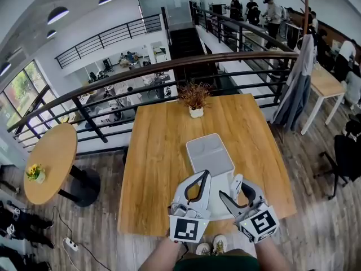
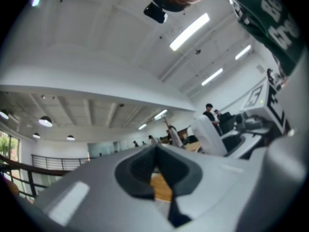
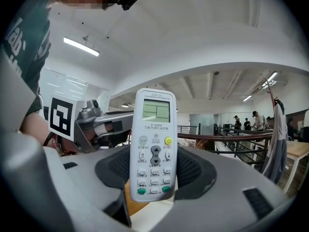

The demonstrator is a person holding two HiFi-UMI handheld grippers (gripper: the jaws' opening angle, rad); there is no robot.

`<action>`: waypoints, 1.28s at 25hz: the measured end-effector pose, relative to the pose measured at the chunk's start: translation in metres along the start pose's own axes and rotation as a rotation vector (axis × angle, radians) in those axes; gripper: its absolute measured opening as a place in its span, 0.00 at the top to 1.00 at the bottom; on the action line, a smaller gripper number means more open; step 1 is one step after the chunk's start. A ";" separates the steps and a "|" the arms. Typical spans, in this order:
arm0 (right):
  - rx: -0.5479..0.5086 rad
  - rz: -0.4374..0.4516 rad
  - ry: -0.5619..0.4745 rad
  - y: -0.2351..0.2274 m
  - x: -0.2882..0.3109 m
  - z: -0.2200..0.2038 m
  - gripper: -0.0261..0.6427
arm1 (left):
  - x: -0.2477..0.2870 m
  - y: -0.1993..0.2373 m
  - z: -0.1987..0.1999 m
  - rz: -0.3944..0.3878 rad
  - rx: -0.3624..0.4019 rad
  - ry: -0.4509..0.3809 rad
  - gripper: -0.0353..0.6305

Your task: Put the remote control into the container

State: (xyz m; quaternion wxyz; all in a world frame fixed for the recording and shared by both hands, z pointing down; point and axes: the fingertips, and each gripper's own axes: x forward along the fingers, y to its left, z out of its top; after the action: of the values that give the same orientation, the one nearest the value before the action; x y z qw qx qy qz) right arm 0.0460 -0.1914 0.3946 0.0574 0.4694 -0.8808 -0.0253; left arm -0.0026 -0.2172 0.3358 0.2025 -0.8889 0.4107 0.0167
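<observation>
Remote control (image 3: 154,144) stood upright, clamped by its lower end in the right gripper (image 3: 155,172) above the tabletop's (image 1: 152,168) near edge, just short of the white container (image 1: 210,151). The left gripper's (image 2: 157,153) jaws met on nothing. Doing this well probably meant carrying the remote over the container's bare floor, tipping it flat and low, then letting go. One remote, one container, one potted plant (image 1: 196,109) at the far edge, two grippers.

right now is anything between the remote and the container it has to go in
Nothing visible does. The right gripper holds the remote control, the container lies open and empty on the table just ahead, and the left gripper is alongside, not across the path.
</observation>
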 end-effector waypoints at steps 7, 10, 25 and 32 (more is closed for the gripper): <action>0.025 0.051 0.012 -0.006 0.008 -0.007 0.60 | 0.009 -0.006 -0.008 0.017 -0.001 0.006 0.95; 0.035 0.071 0.015 -0.008 0.012 -0.008 0.60 | 0.010 -0.004 -0.013 0.025 0.014 0.026 0.95; 0.073 0.128 0.226 0.001 0.043 -0.085 0.60 | 0.013 -0.004 -0.055 0.033 -0.026 0.098 0.95; 0.132 0.116 0.332 -0.005 0.051 -0.136 0.60 | 0.011 -0.016 -0.071 0.011 -0.054 0.119 0.95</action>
State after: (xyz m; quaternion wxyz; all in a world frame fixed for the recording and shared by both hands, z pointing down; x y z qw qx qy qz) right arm 0.0388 -0.2350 0.5332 0.1723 0.4181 -0.8846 0.1139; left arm 0.0065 -0.2423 0.4042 0.1536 -0.8912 0.4262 -0.0238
